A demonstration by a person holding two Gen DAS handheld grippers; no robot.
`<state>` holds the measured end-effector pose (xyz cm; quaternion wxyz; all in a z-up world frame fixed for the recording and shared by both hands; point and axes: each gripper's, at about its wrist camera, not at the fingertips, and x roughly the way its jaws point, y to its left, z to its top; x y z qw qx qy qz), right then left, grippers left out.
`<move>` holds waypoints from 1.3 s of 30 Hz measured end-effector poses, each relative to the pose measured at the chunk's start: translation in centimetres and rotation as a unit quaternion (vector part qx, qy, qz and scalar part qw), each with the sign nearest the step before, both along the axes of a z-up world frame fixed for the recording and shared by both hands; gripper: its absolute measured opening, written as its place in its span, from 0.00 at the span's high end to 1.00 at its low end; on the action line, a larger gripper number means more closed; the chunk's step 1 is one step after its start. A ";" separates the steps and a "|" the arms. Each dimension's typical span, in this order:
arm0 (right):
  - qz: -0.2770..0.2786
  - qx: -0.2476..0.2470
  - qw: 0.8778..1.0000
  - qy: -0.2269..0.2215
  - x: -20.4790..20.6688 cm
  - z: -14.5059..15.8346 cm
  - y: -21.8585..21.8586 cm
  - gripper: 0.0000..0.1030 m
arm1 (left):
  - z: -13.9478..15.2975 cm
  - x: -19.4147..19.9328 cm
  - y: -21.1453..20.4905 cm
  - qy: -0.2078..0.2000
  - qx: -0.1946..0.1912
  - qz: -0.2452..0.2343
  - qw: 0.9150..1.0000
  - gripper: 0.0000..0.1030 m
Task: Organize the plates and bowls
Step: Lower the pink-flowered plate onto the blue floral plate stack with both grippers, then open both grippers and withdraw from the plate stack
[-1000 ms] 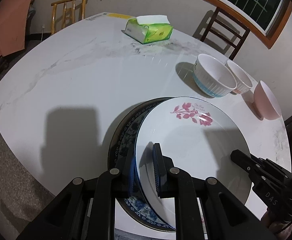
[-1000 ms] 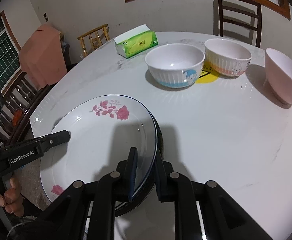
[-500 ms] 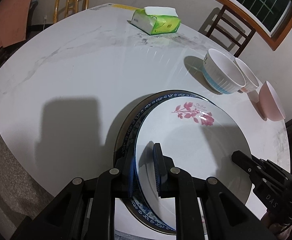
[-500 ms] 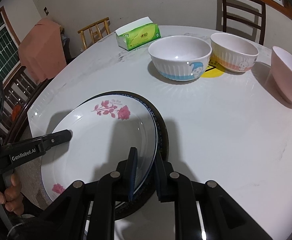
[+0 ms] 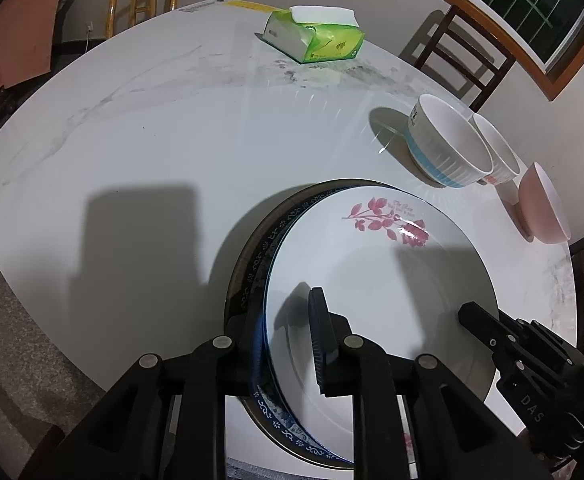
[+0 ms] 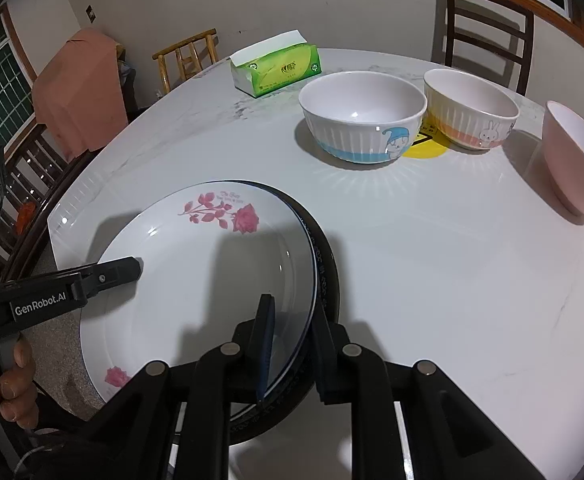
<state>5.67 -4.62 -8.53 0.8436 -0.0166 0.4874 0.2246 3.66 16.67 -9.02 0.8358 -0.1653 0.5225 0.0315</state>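
The white rose plate [image 5: 376, 292], glossy, round and shallow with pink rose prints and a thin blue rim line, sits on the dark patterned plate [image 5: 260, 256], whose blue-and-white scroll border shows around its edge, near the table's edge closest to the cameras. Small pink lettering beside the rose is too small to read. The left gripper [image 5: 288, 340] straddles the rose plate's rim on one side, one finger over it and one under; the right gripper [image 6: 292, 344] does likewise on the opposite rim. Both sets of jaws are opening, with the rim between them. The left gripper's side reads "GenRobot.AI"; the right one shows "DAS". Farther off on the smooth, grey-veined white marble table [image 5: 172, 120] stand a ribbed white bowl with a blue band [image 6: 362, 118], a ribbed bowl with an orange band and rabbit [image 6: 470, 108], a plain pink bowl [image 6: 576, 160], and a green tissue pack [image 6: 278, 68].
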 end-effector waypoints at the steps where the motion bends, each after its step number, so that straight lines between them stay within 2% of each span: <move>1: 0.000 -0.002 1.000 0.001 0.0 0.0 0.0 0.82 | 0.0 0.0 0.0 0.001 -0.001 0.001 1.000 0.80; 5: 0.001 -0.008 1.000 0.002 0.1 0.1 0.3 0.82 | 0.1 0.2 -0.4 0.008 0.002 0.001 1.000 0.75; 11: 0.001 -0.028 1.000 0.000 0.0 0.3 0.7 0.81 | 0.3 0.5 -1.1 0.015 0.015 -0.003 1.000 0.60; 14: 0.005 -0.050 0.999 -0.014 -0.2 0.3 1.1 0.81 | 1.3 0.5 -1.5 -0.003 0.042 -0.004 0.999 0.57; 16: 0.007 -0.045 0.999 -0.012 -0.1 0.3 1.0 0.81 | 1.5 0.7 -1.7 -0.008 0.049 -0.006 0.999 0.55; 24: 0.008 -0.037 0.999 -0.026 -0.3 1.2 0.6 0.81 | 1.9 0.6 -2.3 -0.024 0.069 -0.006 0.997 0.54; 30: -0.002 -0.027 0.999 -0.036 -0.4 2.1 -0.4 0.81 | 3.0 0.6 -3.8 -0.058 0.097 -0.017 0.993 0.51; 34: -0.017 -0.025 0.999 -0.038 -0.3 2.6 -2.1 0.81 | 3.5 1.0 -5.3 -0.068 0.107 -0.036 0.991 0.49; 39: -0.043 -0.022 0.998 -0.031 0.0 2.9 -5.2 0.81 | 3.9 2.2 -8.1 -0.064 0.097 -0.070 0.991 0.49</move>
